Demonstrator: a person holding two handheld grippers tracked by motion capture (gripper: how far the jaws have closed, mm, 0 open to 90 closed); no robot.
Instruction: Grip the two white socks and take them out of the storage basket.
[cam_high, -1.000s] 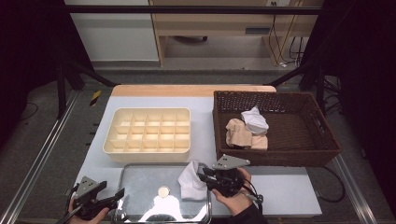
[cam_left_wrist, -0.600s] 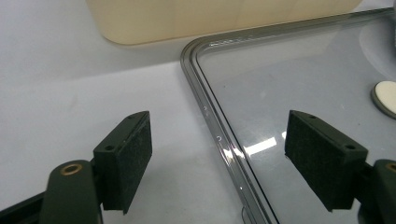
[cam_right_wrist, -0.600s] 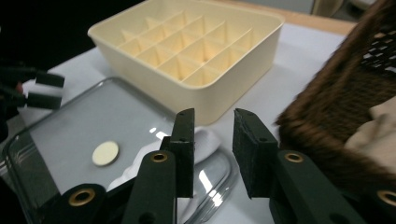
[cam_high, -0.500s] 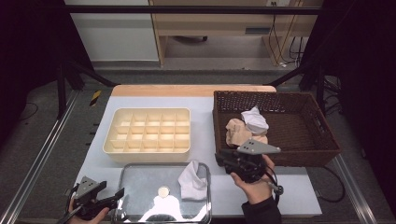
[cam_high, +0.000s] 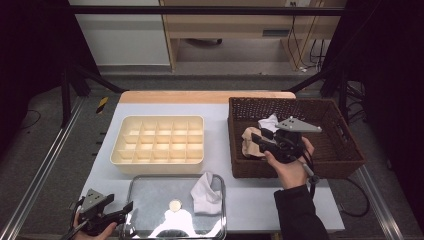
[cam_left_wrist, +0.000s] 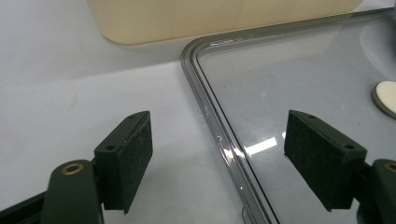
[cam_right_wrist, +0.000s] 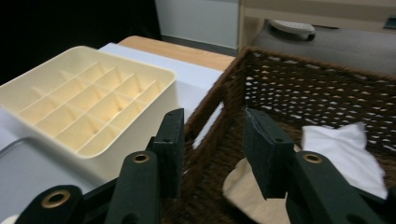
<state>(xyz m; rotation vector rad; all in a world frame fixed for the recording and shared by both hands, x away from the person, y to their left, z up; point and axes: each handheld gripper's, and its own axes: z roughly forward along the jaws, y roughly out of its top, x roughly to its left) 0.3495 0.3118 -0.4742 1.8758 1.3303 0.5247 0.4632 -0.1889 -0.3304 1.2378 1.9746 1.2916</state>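
My right gripper hovers over the front-left part of a brown wicker basket, pointing left. Its jaws have just been opening and stand open with nothing gripped; in the right gripper view the basket wall shows behind the gap. A white cloth and a beige cloth lie in the basket. Another white cloth lies on a shiny tray. My left gripper is open at the tray's left rim.
A cream compartment box stands between the tray and the table's far edge, left of the basket. A small round disc lies on the tray. Dark floor and metal rails flank the table.
My right gripper has risen and moved right, from beside the white cloth on the tray to the basket. The cloth stays on the tray. My left gripper has kept still.
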